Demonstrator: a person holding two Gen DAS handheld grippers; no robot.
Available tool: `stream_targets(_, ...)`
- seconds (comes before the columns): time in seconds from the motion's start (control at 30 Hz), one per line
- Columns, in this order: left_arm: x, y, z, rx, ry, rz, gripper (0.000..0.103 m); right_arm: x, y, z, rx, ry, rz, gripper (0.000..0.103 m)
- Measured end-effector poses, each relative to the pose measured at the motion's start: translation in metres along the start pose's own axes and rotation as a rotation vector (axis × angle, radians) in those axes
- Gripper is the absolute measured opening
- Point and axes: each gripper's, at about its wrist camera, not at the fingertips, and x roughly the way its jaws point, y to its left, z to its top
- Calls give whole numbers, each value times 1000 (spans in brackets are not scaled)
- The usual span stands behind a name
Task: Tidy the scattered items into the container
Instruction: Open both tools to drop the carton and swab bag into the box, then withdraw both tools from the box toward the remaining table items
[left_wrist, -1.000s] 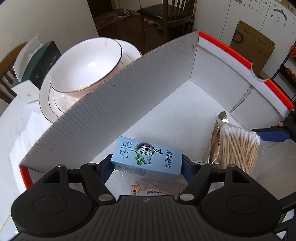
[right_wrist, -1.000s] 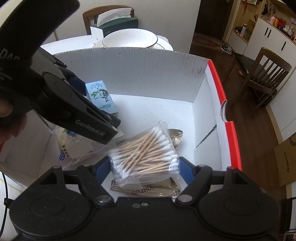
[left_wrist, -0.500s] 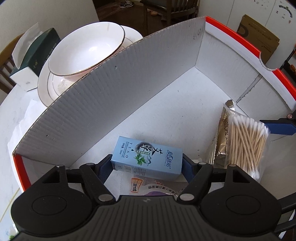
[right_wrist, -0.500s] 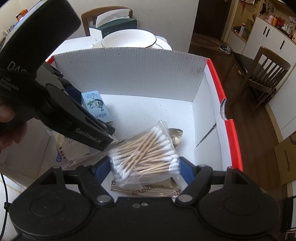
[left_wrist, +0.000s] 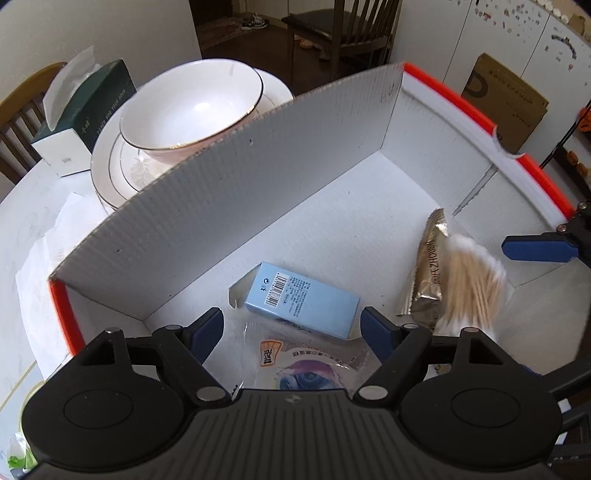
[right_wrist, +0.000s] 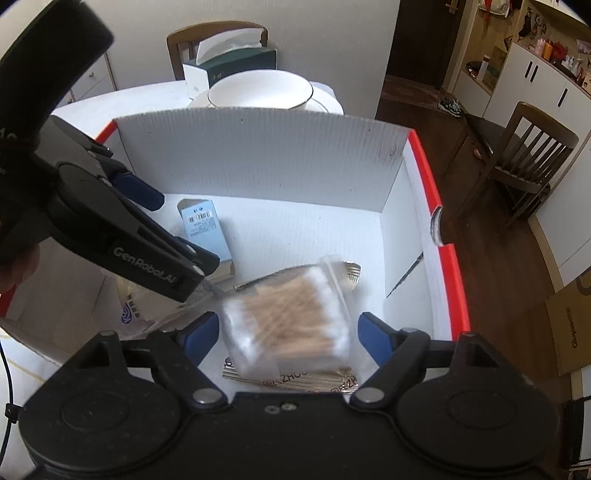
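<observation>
Both tools hover over the white container (left_wrist: 229, 206), each with fingers spread wide and holding nothing: the left tool (left_wrist: 291, 330) above a pale blue carton (left_wrist: 301, 304), the right tool (right_wrist: 288, 334) above a blurred bag of cotton swabs (right_wrist: 291, 319). The carton lies flat on the container floor, barcode face up, long axis crosswise between the left fingers; it looks light and stiff (grip its long sides). The swab bag seems soft, slippery and light, resting on a gold sachet (left_wrist: 428, 273).
</observation>
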Motion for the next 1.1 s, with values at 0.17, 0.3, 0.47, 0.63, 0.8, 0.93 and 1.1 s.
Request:
stream_targets(0.17, -21, 2, -5, -10, -58, -35, 81, -13, 0, 1, 2, -30, 15, 85)
stream_targets(0.3, -37, 3, -9, -25, -119, -60, 81, -27, 3, 2, -6, -61, 31, 87)
stream_targets(0.47, -64, 7, -19, -35, -202, -79, 81, -44, 8, 2, -2, -95, 44, 89)
stream_targets(0.63, -87, 13, -32, -39, -267, -82, 81, -61, 14, 1, 8, -129, 55, 92)
stream_targets(0.8, -105, 16, -49, -30, -317, -74, 81, -74, 21, 0, 14, -152, 58, 92)
stream_targets(0.93, -118, 17, -65, -30, -346, -66, 81, -80, 26, -2, 26, -171, 62, 95)
stream_targets(1.1, -132, 17, -89, -37, -375, -62, 81, -86, 33, -8, 61, -199, 69, 100)
